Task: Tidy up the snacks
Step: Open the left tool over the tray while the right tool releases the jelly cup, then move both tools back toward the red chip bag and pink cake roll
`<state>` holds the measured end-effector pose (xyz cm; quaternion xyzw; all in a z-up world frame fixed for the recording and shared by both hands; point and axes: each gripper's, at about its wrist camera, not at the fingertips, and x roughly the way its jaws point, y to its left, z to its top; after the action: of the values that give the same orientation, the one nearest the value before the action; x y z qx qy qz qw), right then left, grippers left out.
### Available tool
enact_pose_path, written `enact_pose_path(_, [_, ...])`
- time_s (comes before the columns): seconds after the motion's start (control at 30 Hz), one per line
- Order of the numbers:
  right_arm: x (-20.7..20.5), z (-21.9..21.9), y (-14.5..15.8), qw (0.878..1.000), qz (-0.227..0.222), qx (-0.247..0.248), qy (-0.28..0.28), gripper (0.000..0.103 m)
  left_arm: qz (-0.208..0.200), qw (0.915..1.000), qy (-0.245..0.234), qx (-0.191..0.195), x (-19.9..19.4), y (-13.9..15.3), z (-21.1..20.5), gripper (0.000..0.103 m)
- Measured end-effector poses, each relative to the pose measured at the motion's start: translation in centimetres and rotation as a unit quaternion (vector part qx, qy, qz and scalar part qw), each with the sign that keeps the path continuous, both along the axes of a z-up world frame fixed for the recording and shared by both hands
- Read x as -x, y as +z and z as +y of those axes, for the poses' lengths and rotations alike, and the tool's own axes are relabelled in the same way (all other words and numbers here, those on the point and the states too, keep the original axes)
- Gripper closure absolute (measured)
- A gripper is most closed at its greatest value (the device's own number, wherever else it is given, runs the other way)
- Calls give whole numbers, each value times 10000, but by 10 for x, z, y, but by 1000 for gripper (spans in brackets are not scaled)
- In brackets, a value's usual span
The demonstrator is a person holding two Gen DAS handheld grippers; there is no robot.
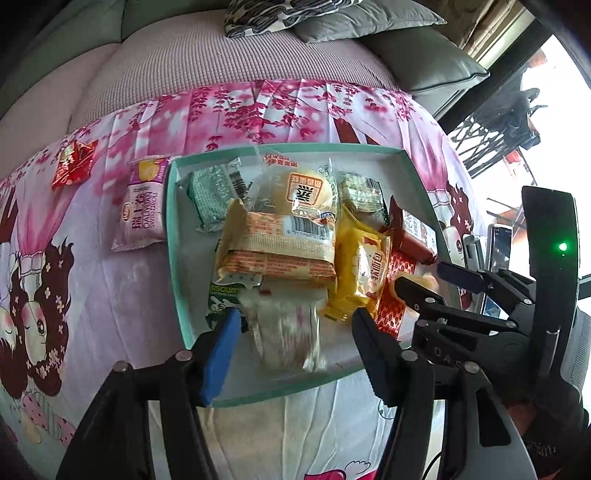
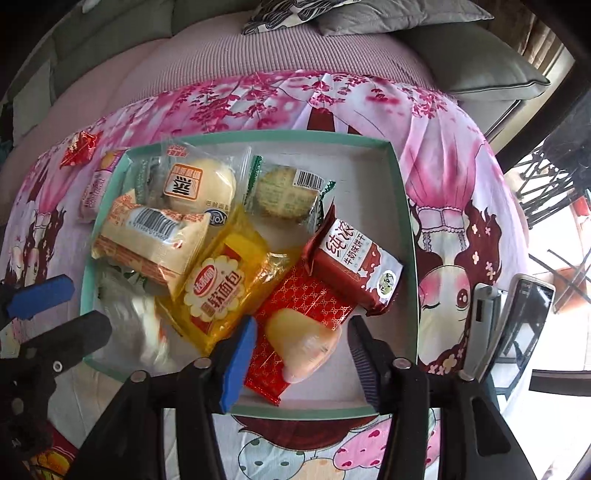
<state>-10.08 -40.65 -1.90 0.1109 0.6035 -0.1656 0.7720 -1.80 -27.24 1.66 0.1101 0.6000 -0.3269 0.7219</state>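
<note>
A teal-rimmed white tray (image 1: 170, 229) (image 2: 406, 221) on the cartoon-print cloth holds several wrapped snacks: a yellow bread packet (image 2: 218, 291), an orange cake packet (image 1: 277, 247), a round bun (image 2: 207, 184) and a maroon biscuit pack (image 2: 354, 266). My left gripper (image 1: 295, 314) points down over the tray's near side. It is open, and a blurred clear-wrapped pastry (image 1: 288, 332) lies between its fingers, apart from the right one. My right gripper (image 2: 303, 321) stands open over a red packet with a yellow bun (image 2: 299, 339). A pink roll packet (image 1: 142, 206) and a small red packet (image 1: 74, 166) lie left of the tray.
A phone on a stand (image 2: 524, 325) rises at the cloth's right edge, close to the right gripper. Behind the cloth runs a sofa seat with grey and patterned cushions (image 1: 362, 18). Bare cloth shows in front of the tray and to its left.
</note>
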Motion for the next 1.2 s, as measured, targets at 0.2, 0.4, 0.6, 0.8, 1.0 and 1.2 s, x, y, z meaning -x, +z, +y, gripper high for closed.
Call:
enact_pose_path(0.2, [-1, 15, 9, 9998, -34, 47, 166, 30, -203, 9992, 336, -76, -10, 3, 25, 30])
enact_pose_path(0.4, [-6, 31, 8, 9995, -222, -1, 210, 0, -783, 9927, 756, -513, -30, -4, 63, 18])
enact_pose_path(0.6, [-14, 49, 10, 9991, -292, 56, 294, 0, -1214, 9859, 920, -687, -46, -12, 95, 8])
enact_pose_path(0.8, [-22, 65, 11, 9989, -311, 132, 331, 0, -1363, 9828, 996, -752, -59, -22, 117, 9])
enact_pose_path(1.0, [-35, 83, 17, 9982, -325, 317, 399, 0, -1343, 9817, 1163, -691, -73, -30, 135, 9])
enact_pose_path(1.2, [-55, 102, 23, 9969, -394, 479, 475, 0, -1363, 9786, 1421, -597, -89, -36, 156, 9])
